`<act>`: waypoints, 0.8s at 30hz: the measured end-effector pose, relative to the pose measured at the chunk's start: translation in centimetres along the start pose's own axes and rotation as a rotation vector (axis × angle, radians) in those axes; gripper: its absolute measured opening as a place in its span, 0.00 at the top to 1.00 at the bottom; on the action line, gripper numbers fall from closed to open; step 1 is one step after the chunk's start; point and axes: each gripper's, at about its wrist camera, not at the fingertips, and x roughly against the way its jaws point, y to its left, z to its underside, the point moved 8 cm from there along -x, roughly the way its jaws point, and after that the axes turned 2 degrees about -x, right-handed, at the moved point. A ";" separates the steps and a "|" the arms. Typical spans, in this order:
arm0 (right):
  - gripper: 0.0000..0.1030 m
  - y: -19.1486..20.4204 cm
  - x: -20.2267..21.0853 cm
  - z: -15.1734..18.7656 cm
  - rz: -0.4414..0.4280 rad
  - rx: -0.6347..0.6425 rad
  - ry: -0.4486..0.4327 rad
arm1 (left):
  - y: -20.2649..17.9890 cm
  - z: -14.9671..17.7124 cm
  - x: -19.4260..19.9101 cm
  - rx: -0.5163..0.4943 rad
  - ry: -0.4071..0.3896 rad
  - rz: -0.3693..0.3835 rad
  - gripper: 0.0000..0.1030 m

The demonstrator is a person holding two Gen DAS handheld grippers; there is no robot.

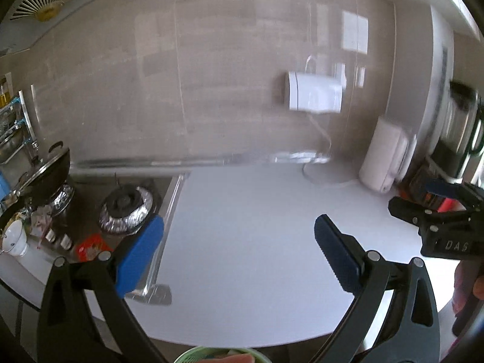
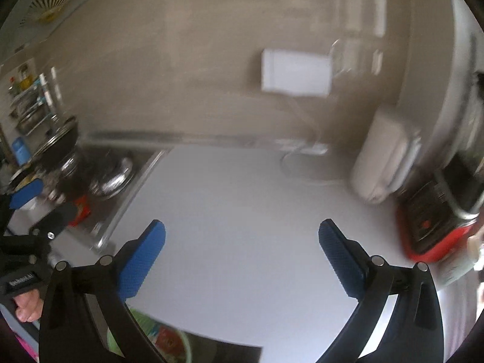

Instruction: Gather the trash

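Both tools, left tool (image 1: pixel 239 251) and right tool (image 2: pixel 242 254), gape empty | your counter (image 1: pixel 257 211) bare | green bin (image 1: pixel 217 355) at 6 o'clock holds scraps | red wrapper (image 1: pixel 92 246) at 9 o'clock, perhaps left.

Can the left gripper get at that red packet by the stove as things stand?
Probably yes. The left gripper is open and empty, and the red packet lies exposed just left of it on the stove edge, nothing between.
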 end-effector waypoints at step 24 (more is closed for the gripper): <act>0.02 0.4 5.4 -1.3 0.022 -0.029 -0.127 | -1.2 -4.8 2.4 -0.007 -0.124 -0.001 0.07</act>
